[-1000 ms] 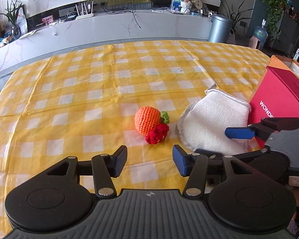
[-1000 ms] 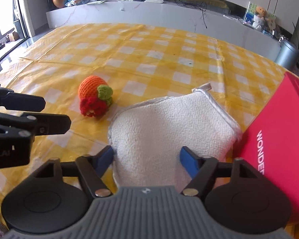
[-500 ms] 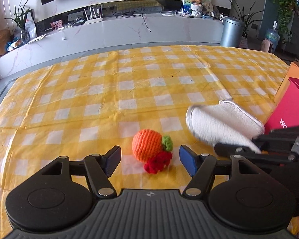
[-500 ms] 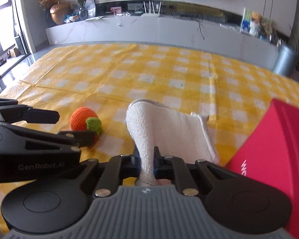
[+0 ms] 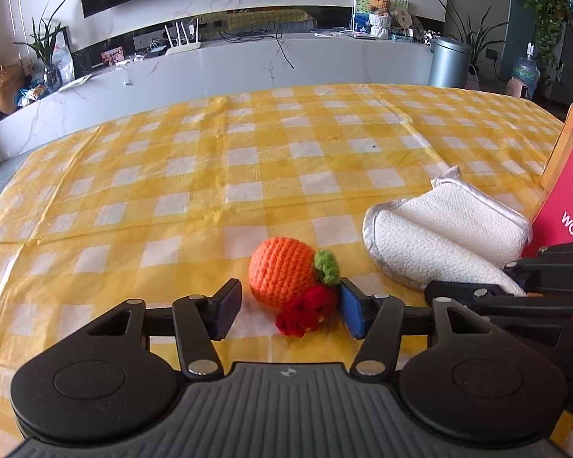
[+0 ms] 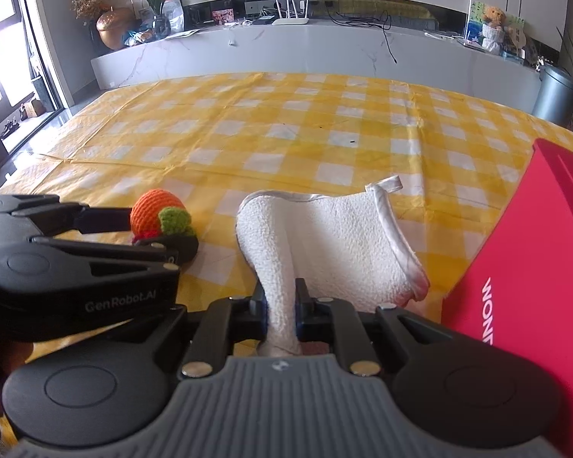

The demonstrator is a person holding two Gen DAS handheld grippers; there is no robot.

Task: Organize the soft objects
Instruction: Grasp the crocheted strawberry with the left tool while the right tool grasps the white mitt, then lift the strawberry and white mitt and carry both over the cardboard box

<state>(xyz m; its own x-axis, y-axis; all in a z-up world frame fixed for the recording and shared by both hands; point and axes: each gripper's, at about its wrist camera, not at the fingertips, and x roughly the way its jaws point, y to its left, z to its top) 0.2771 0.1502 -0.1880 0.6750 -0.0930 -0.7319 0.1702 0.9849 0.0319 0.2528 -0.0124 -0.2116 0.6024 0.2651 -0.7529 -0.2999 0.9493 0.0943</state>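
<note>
Orange crochet yarn makes up the soft toy fruit [image 5: 282, 271], with a green leaf and a red knitted tuft, and it is lying on the yellow checked tablecloth [image 5: 210, 175] right between the fingers of the left gripper [image 5: 288, 311]. Those jaws are closing at this moment, standing roughly halfway; the blue pad on the right side is touching or just about touching the red tuft, while a clear gap is showing between the other pad and the orange body, so nothing is gripped yet. The right gripper [image 6: 280, 311] is squeezed nearly shut on a bunched fold of the white terry cloth [image 6: 324, 236], whose near end is being pulled up off the table while its far edge, with a small hanging loop, is lying on the tablecloth. The red box [image 6: 531, 267] is sitting just beside the cloth on the right, close to or touching it. Judging by this, the step in hand is the pickup of both soft items: the cloth is already secured and the toy is being enclosed. The next move is probably calling for the left jaws to finish closing squarely on the round body rather than only on the loose tuft, which could slip or stretch, and then for both pieces to be lifted toward the box, if that is where they belong.
</note>
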